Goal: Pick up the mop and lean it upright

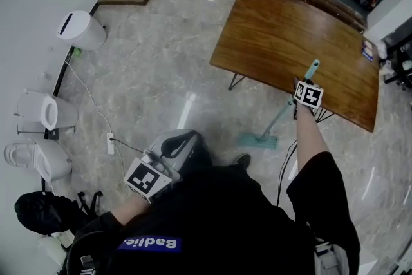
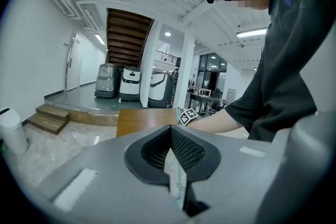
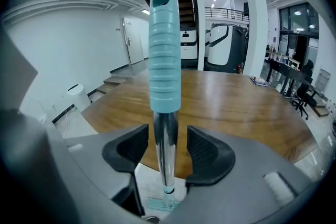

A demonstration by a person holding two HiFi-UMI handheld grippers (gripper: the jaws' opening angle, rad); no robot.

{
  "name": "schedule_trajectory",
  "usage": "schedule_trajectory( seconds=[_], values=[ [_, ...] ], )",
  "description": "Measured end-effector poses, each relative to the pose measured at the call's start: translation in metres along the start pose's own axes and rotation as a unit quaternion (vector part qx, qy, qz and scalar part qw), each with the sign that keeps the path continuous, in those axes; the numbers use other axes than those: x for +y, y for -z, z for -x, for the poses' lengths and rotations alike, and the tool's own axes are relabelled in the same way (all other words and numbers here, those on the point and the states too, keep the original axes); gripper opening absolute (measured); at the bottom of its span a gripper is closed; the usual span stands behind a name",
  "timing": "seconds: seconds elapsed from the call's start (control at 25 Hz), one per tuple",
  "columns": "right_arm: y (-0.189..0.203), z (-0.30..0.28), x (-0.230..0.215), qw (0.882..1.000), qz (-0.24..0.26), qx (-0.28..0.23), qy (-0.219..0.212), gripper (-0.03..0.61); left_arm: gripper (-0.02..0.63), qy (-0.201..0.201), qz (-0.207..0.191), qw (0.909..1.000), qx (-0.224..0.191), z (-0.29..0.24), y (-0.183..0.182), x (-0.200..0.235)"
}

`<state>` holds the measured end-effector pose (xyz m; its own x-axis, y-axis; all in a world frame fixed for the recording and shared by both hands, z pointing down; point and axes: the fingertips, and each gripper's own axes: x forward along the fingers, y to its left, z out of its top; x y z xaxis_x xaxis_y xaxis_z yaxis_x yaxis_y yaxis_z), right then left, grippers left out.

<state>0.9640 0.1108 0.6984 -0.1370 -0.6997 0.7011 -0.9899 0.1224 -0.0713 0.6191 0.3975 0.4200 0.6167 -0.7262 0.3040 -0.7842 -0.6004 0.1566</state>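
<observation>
My right claw (image 3: 167, 153) is released. Its two black pads stand wide apart on either side of the mop's shiny chrome pole (image 3: 166, 139), with a sliver of space showing on each side, so neither pad presses on it. The pole passes straight between them, and above them rises the ribbed teal plastic grip (image 3: 165, 55) with its open, slotted tip.

From my head view, the long teal-and-chrome mop (image 1: 280, 116) stands slanted. Its flat teal mop head (image 1: 259, 140) lies on the pale glossy marble floor (image 1: 161, 55), just beside the near edge of the brown wooden table (image 1: 290, 35). The pole climbs from there to my right claw at that edge, and the grip pokes out beyond my marker cube over the tabletop. I cannot tell whether the pole itself touches the table's edge.

My left claw (image 2: 170, 131) is clenched with its dark ribbed pads meeting at the tips and nothing between them. It is held low and close to my body, well apart from the mop, pointing across the floor towards the table.

Along the wall at the left of my head view stands a white cylindrical bin (image 1: 80, 29).
</observation>
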Motion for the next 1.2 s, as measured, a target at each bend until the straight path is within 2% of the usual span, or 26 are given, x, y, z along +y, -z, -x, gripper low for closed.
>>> schedule_trajectory(
  seconds=[0.08,0.16,0.2,0.4,0.56,1.2],
  values=[
    [0.0,0.0,-0.002,1.0,-0.003,-0.003,0.005,0.201,0.02,0.0,-0.001,1.0,0.001,0.001,0.002,0.001],
    [-0.001,0.004,-0.004,1.0,-0.005,-0.012,0.009,0.121,0.02,0.001,-0.004,1.0,0.001,0.002,0.005,0.002],
    [-0.001,0.006,-0.004,1.0,-0.005,-0.016,0.011,0.103,0.02,0.003,-0.004,1.0,0.001,0.001,0.004,0.002],
    [0.007,0.03,0.0,1.0,-0.006,-0.029,0.008,0.098,0.02,0.013,0.001,0.9999,0.001,-0.001,-0.005,-0.002],
    [0.02,0.056,0.01,0.999,-0.012,-0.038,-0.002,0.098,0.02,0.026,-0.011,0.9995,-0.013,-0.002,-0.007,-0.001],
    [0.076,0.161,0.027,0.998,-0.026,-0.059,0.0,0.098,0.02,0.095,-0.021,0.9947,-0.033,-0.018,-0.023,-0.02]
  ],
)
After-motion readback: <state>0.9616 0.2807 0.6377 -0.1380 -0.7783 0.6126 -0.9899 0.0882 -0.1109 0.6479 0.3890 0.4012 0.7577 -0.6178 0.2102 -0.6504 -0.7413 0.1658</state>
